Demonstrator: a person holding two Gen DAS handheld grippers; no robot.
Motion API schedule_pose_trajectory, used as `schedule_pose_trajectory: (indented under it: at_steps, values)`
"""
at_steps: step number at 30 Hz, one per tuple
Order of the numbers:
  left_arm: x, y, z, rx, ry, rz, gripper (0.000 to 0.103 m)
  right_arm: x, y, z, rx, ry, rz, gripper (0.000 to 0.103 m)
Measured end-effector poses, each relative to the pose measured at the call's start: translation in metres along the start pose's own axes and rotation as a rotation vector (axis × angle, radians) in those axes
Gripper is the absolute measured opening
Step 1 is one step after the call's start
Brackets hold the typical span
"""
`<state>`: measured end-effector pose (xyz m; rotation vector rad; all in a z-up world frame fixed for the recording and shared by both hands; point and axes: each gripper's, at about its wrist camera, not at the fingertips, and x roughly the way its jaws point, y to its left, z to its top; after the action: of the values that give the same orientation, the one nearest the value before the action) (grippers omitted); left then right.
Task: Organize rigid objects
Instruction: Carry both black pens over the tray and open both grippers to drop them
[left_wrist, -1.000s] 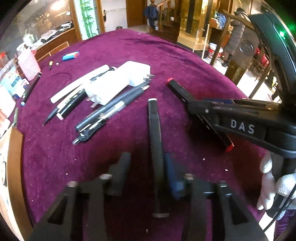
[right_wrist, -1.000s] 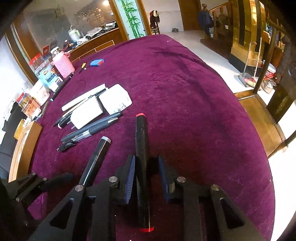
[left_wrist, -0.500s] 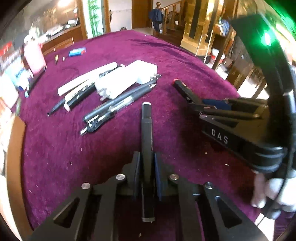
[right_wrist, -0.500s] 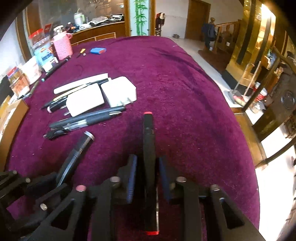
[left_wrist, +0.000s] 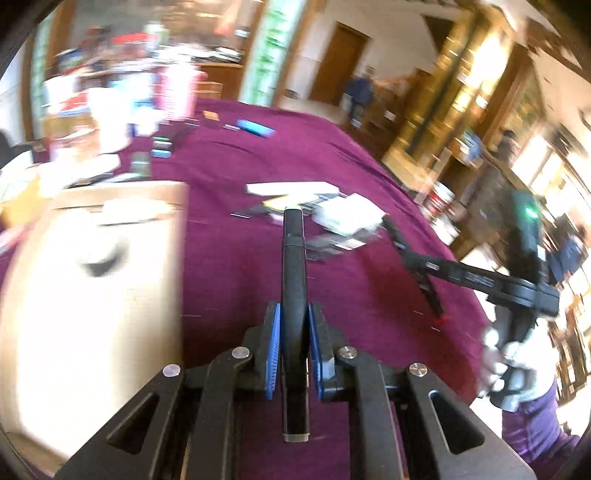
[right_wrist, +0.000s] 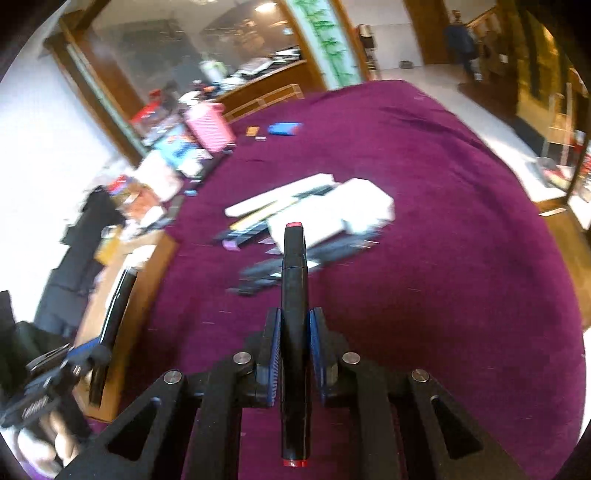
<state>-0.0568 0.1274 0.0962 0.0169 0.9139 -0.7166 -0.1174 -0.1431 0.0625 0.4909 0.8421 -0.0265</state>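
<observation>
Motion blur smears the pile of pens and white boxes (right_wrist: 332, 214) on my purple cloth (right_wrist: 461, 240). My left gripper (left_wrist: 293, 325) pinches a black pen (left_wrist: 293, 280), my right gripper (right_wrist: 293, 328) a red-tipped marker (right_wrist: 294, 295); both point straight ahead, raised above the cloth.

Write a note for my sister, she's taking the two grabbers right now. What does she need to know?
Left gripper: shut on a black marker, lifted, beside the cardboard box.
Right gripper: shut on a red-capped black marker, lifted above the purple tablecloth.
On the cloth: the pens and white boxes lie bunched together.
Done: both markers picked up.
Left: probably drop them into the box, then clear the pile.
</observation>
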Motion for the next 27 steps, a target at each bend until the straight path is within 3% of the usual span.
schedule_pose_trajectory:
  at_steps: [5, 10, 16, 20, 22, 24, 26, 27]
  values:
    - [-0.015, 0.077, 0.004, -0.128, 0.018, 0.11, 0.014, 0.02, 0.051, 0.005, -0.029, 0.068, 0.147, 0.016]
    - [-0.003, 0.129, 0.009, -0.183, 0.069, 0.202, 0.014, 0.054, 0.11, 0.012, -0.05, 0.149, 0.25, 0.017]
    - [0.023, 0.153, 0.015, -0.194, 0.134, 0.27, 0.014, 0.109, 0.183, 0.01, -0.095, 0.252, 0.271, 0.017]
    - [0.031, 0.155, 0.02, -0.192, 0.161, 0.263, 0.014, 0.13, 0.214, 0.011, -0.136, 0.282, 0.248, 0.017]
    - [0.032, 0.159, 0.019, -0.215, 0.179, 0.24, 0.014, 0.141, 0.228, 0.011, -0.172, 0.276, 0.192, 0.017]
    - [0.03, 0.164, 0.017, -0.232, 0.177, 0.225, 0.022, 0.146, 0.237, 0.012, -0.212, 0.248, 0.105, 0.017]
    - [0.027, 0.169, 0.014, -0.249, 0.169, 0.211, 0.05, 0.147, 0.237, 0.012, -0.23, 0.228, 0.049, 0.017]
    - [0.024, 0.171, 0.014, -0.261, 0.158, 0.203, 0.052, 0.15, 0.238, 0.012, -0.236, 0.227, 0.028, 0.017]
